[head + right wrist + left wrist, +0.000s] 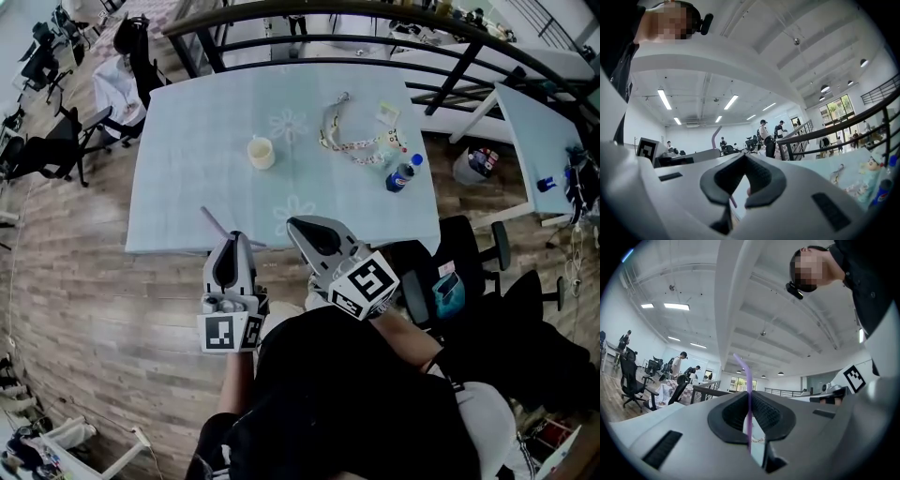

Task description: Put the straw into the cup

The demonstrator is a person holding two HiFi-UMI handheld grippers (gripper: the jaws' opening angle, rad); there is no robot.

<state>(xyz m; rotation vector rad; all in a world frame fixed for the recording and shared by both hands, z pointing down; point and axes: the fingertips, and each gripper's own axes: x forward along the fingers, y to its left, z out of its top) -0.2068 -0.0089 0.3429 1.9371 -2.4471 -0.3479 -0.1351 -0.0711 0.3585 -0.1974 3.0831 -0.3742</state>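
Left gripper [232, 238] has its jaws pinched down on the purple straw [748, 380]. In the left gripper view the straw runs straight up btwn the 2 dark pads, w/ its bent top leaning off to the left above the jaw tips. From the head view the straw pokes out fwd and left of those tips, right at the near edge of the light blue table [187, 197].

Right gripper [293, 224] sits just beside the left one, on its right, tips also at the near table edge. Its jaws look closed tip to tip w/ nothing btwn them. In the right gripper view only a small gap shows lower down behind the pads, w/ a bit of the table visible through it, plus the straw's curved top off to the left of the jaws.

The cup [262, 153], cream colored, stands upright on the table, well ahead of both sets of jaws and a bit right of the left gripper's line. So straw and cup are well apart, straw not in the cup yet.

Other stuff on the table, further ahead and right of the right jaws: a patterned lanyard [361, 142] lying loose and a blue-labeled bottle [400, 177] near the right edge.
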